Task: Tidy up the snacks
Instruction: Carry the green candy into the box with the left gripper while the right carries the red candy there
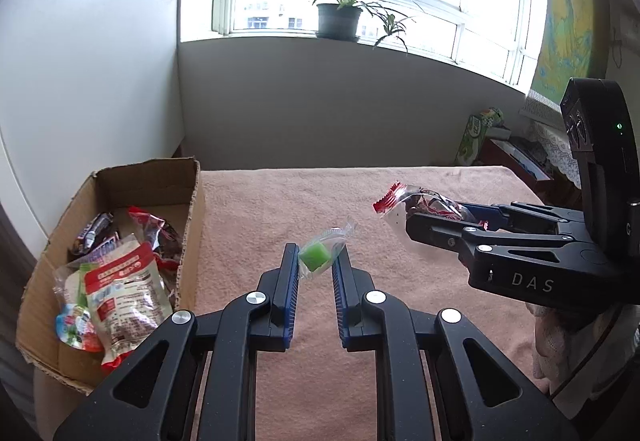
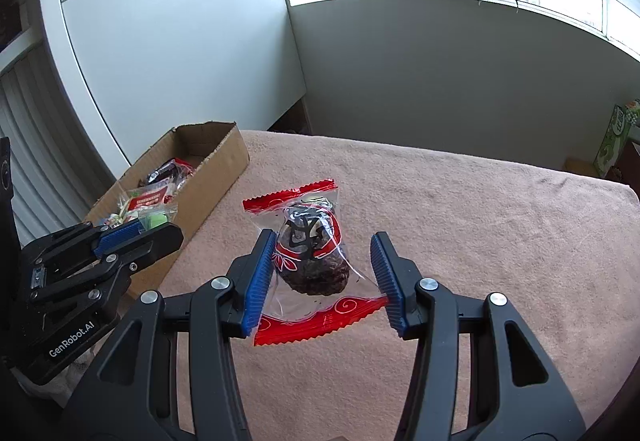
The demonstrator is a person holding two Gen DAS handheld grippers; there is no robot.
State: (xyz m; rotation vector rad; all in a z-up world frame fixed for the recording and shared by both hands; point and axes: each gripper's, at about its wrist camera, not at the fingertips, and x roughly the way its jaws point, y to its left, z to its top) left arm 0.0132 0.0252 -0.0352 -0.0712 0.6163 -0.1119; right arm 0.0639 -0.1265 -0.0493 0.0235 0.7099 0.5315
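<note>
Left gripper point(image 1: 317, 261) pinched a green candy point(image 1: 316, 258) in its jaws; right gripper point(image 2: 324, 273) clamped the red-edged snack packet point(image 2: 310, 261) above the table point(image 2: 480, 241), cardboard box point(image 1: 120, 181) alongside.

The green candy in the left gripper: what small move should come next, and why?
Probably carry the left gripper to the left, over the cardboard box, then release. It is shut on the green candy above the pink cloth, and the box beside it already holds other snacks.
</note>
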